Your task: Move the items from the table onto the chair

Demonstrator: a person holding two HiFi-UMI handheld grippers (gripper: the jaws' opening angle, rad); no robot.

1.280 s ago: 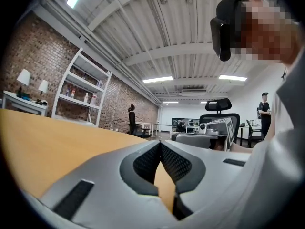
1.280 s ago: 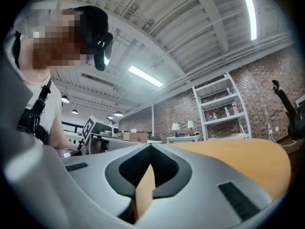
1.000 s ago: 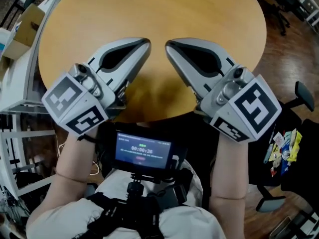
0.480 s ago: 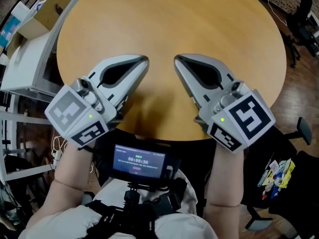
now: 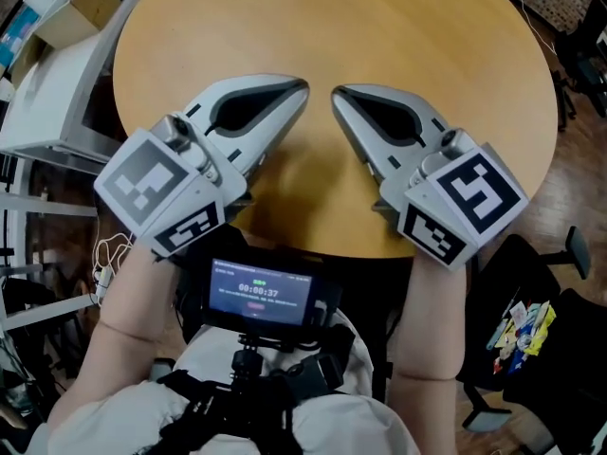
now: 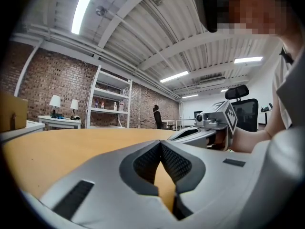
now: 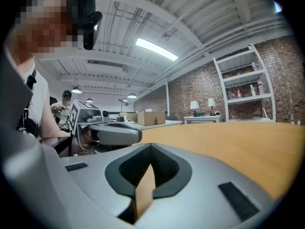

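while left gripper (image 5: 300,90) and right gripper (image 5: 339,94) point across table (image 5: 398,27), fingers (image 6: 145,163) together

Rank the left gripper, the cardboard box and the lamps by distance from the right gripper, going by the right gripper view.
1. Left gripper: close by on the left, over the table.
2. Cardboard box: beyond the table, left of centre.
3. Lamps: far back, by the brick wall.

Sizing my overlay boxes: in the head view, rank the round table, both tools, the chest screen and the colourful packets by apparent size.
1. round table, largest.
2. left tool and right tool: alike, so unranked; both sit nearer the camera than the table.
3. chest screen.
4. colourful packets, smallest, though probably farther off.
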